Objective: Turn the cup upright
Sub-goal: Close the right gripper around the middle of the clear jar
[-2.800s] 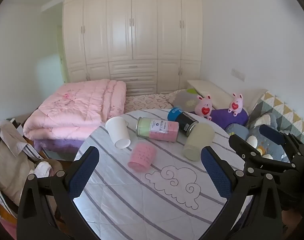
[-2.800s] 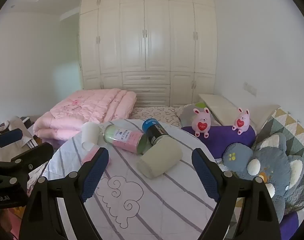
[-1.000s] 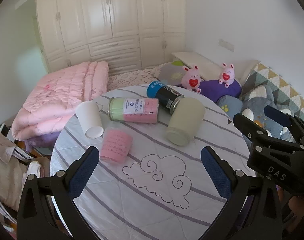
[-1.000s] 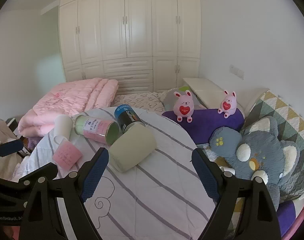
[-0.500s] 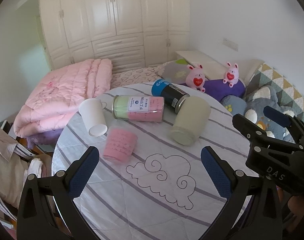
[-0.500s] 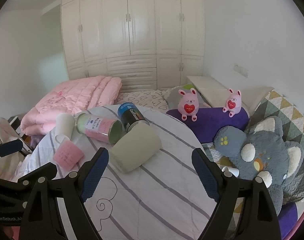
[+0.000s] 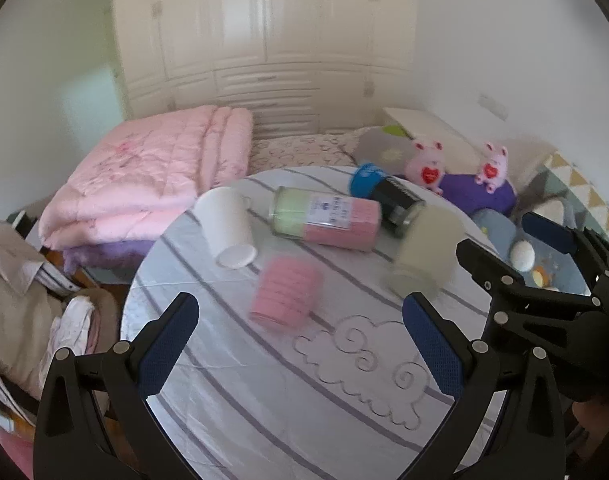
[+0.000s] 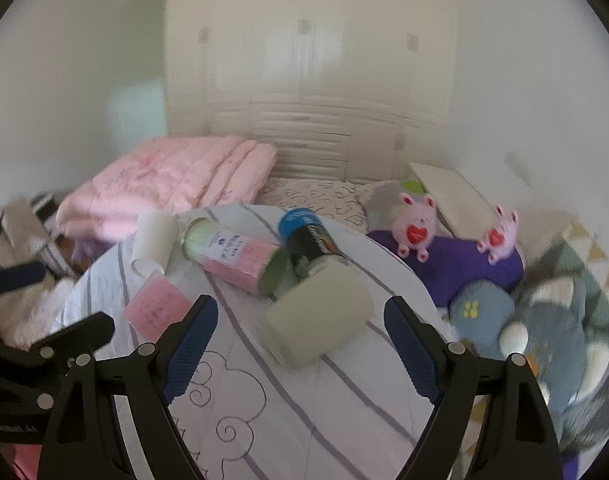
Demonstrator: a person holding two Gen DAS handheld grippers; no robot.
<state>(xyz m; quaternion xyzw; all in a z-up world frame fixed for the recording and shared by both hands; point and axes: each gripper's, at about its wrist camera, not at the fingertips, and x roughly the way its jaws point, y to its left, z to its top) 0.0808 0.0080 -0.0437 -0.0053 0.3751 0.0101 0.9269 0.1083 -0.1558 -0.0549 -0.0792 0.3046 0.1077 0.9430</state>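
Note:
Several cups lie on their sides on a round table with a striped cloth (image 7: 264, 392). A pink cup (image 7: 286, 294) lies nearest my left gripper (image 7: 300, 344), which is open and empty just in front of it. A pale green cup (image 8: 318, 322) lies between the open fingers of my right gripper (image 8: 302, 348), a little beyond the tips. A white paper cup (image 7: 226, 226), a green-and-pink jar (image 7: 326, 222) and a blue-capped black bottle (image 7: 384, 196) lie behind. My right gripper also shows in the left wrist view (image 7: 516, 252).
A folded pink quilt (image 7: 152, 176) lies on the bed behind the table. Plush toys and a purple cushion (image 8: 456, 256) sit to the right. Clothes (image 7: 20, 300) are piled at the left. White wardrobes (image 7: 264, 40) fill the far wall.
Both grippers have moved closer to the cups and the views are now blurred by motion. The pale green cup now sits between the right gripper's fingers in view. No cup has moved.

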